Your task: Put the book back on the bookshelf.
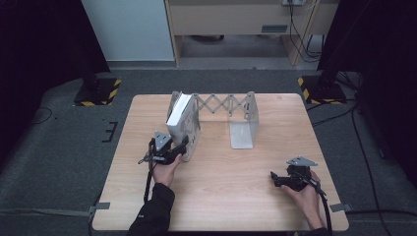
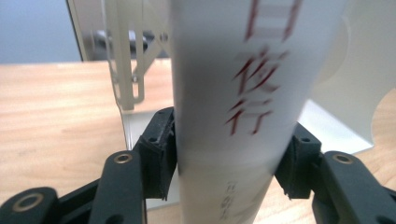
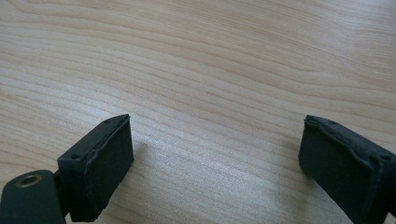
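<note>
White book (image 2: 224, 93), red spine lettering

The book (image 2: 233, 93) was white, its spine lettered in dark red. The bookend rack (image 1: 236, 115) was pale grey-white metal with a criss-cross lattice. The desk (image 1: 221, 187) showed light wood grain. Both grippers (image 1: 169, 150) (image 1: 285, 179) were black.

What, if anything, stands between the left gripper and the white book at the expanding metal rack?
Nothing visible does. The left gripper already has the white book between its fingers, which lie against both sides of the spine. The book stands at the left end of the metal rack. The right gripper rests open on the table, well apart.
</note>
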The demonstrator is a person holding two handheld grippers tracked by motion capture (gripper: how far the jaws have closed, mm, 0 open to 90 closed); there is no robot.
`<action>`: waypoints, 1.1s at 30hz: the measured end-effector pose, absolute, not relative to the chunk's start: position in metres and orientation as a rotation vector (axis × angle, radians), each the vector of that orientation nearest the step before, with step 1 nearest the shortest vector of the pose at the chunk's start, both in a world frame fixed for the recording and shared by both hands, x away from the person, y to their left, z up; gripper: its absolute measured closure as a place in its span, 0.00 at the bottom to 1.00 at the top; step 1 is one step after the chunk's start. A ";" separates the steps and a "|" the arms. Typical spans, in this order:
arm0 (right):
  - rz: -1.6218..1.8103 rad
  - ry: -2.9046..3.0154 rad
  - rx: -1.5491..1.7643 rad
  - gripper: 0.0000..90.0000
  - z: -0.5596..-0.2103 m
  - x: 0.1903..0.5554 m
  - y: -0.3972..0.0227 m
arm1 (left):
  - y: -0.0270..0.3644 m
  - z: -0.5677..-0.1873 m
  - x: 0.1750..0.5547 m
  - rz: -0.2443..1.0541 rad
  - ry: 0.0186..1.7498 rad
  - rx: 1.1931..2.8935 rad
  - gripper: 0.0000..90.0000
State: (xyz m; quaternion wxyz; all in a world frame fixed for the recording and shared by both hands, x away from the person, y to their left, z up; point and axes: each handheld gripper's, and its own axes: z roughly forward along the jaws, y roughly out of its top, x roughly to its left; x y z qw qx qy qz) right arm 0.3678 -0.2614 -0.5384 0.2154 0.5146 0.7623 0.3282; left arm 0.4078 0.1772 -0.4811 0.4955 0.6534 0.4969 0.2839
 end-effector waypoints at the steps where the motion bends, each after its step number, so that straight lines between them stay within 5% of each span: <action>1: 0.909 2.115 1.428 0.11 -0.538 0.368 -0.261 | 0.174 -0.480 0.407 0.725 1.212 1.586 0.55; 12: 0.910 2.113 1.429 0.11 -0.538 0.368 -0.261 | 0.169 -0.481 0.413 0.837 1.252 1.558 0.58; 33: 0.910 2.113 1.425 0.11 -0.538 0.368 -0.261 | 0.179 -0.489 0.404 0.666 1.189 1.548 0.52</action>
